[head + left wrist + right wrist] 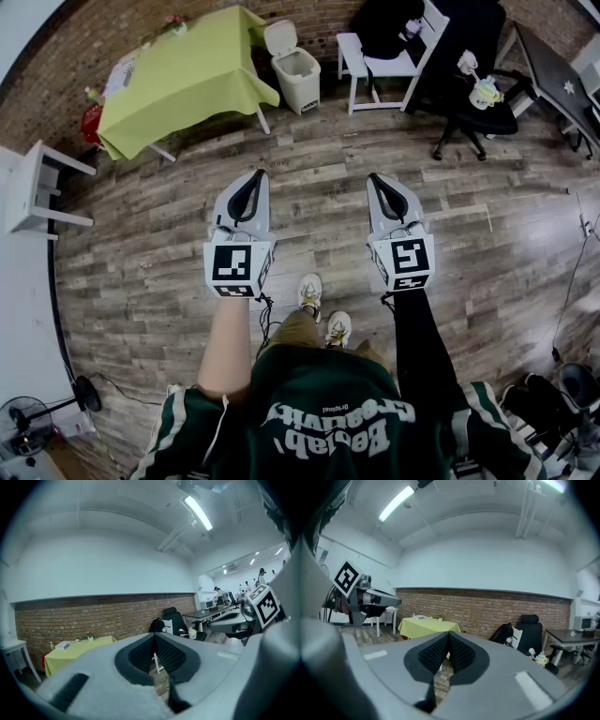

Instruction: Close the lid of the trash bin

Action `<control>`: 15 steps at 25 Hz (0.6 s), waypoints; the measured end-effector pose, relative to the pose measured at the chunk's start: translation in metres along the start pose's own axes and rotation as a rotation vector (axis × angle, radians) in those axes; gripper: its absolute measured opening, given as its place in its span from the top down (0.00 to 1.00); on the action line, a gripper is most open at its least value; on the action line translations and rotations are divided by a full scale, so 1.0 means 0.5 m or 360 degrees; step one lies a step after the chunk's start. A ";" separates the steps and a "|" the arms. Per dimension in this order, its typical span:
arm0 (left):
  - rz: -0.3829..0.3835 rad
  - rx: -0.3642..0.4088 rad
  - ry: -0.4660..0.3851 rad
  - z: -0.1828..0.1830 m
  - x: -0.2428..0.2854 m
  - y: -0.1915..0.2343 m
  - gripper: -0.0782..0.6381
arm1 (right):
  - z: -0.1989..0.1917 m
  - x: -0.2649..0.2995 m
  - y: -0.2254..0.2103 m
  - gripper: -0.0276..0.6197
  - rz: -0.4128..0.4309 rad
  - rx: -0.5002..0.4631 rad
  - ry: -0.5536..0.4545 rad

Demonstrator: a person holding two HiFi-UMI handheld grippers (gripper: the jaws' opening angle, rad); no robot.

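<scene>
The white trash bin [298,77] stands on the wooden floor at the far side of the room, just right of the yellow-green table. Its lid [279,37] is tipped up and back, and the bin's mouth is open. My left gripper [257,177] and right gripper [376,179] are held side by side at mid-floor, well short of the bin and pointing toward it. Both are shut with nothing between the pads. In the left gripper view the shut gripper [154,640] hides the bin. The right gripper [449,637] covers it in the right gripper view.
The yellow-green table [178,80] stands far left, with small items on it. A white chair [384,61] carrying a black bag, a black office chair [469,108] and a dark desk [558,66] lie far right. A white stool [37,187] is at left; a fan [28,412] near my feet.
</scene>
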State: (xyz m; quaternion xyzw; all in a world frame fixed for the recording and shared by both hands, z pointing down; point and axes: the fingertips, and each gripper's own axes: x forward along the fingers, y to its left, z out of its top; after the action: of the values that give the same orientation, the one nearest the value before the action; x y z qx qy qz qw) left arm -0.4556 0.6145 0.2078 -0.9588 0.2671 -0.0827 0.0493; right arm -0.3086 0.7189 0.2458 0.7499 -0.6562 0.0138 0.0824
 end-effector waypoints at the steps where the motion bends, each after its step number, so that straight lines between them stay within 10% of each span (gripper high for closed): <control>1: 0.0012 0.0015 0.0009 0.003 -0.008 0.003 0.88 | 0.007 -0.003 0.002 0.94 -0.0009 0.0016 -0.0010; 15: 0.0031 0.0052 -0.0128 0.044 0.001 0.170 0.88 | 0.097 0.093 0.073 0.94 -0.0113 0.0012 -0.0053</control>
State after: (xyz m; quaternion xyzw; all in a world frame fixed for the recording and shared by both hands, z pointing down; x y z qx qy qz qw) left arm -0.4941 0.5429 0.1744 -0.9578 0.2728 -0.0480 0.0766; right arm -0.3426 0.6617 0.2077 0.7733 -0.6303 0.0007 0.0691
